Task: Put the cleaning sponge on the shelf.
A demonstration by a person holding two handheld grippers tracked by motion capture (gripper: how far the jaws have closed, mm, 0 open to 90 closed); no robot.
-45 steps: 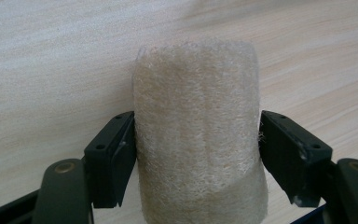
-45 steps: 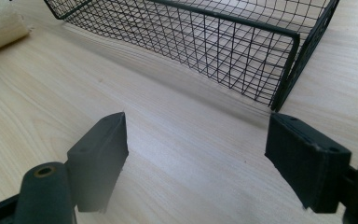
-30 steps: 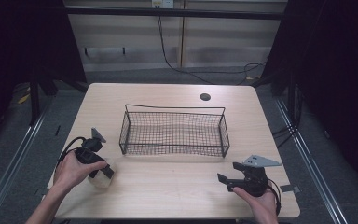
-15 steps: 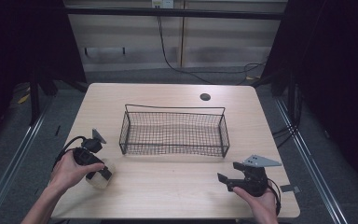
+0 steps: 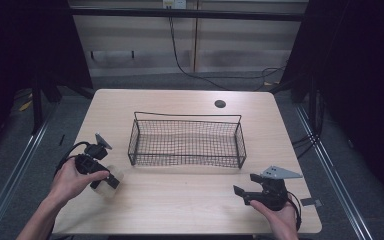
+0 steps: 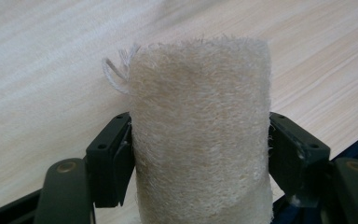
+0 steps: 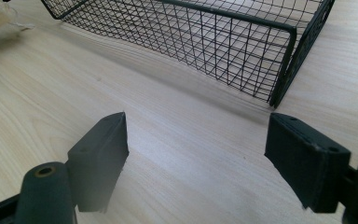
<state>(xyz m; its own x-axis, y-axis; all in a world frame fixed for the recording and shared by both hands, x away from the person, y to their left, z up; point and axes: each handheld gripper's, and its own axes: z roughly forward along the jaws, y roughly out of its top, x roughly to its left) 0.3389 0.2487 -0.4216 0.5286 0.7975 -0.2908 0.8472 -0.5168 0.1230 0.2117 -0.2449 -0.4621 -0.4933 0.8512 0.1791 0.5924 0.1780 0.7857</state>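
A pale wooden surface (image 5: 180, 205) fills the middle of the high view, with a small dark round grommet (image 5: 220, 104) near its far edge. At its centre stands a black wire basket (image 5: 186, 140), long side toward the person. The right gripper view shows the basket's near wall and one corner close up, the mesh fine and square, which the high view renders as a dark grid.

The person's left hand (image 5: 70, 180) holds the left hand-held gripper (image 5: 111, 181) near the front left of the surface, well to the left of the basket's near corner. Its jaws are clamped on a pale loofah roll (image 5: 107, 177), which from above is a small light blob between dark parts. The left gripper view gives what the high view cannot: the roll (image 6: 200, 140) is a fibrous cream cylinder standing between the two black jaws, both pressed against its sides, with a thin string loop (image 6: 116, 74) at its upper edge.

The right hand-held gripper (image 5: 242, 192) sits at the front right, held from below by the right hand (image 5: 280, 220), apart from the basket. Its own view shows the jaws spread wide with bare wood between them.
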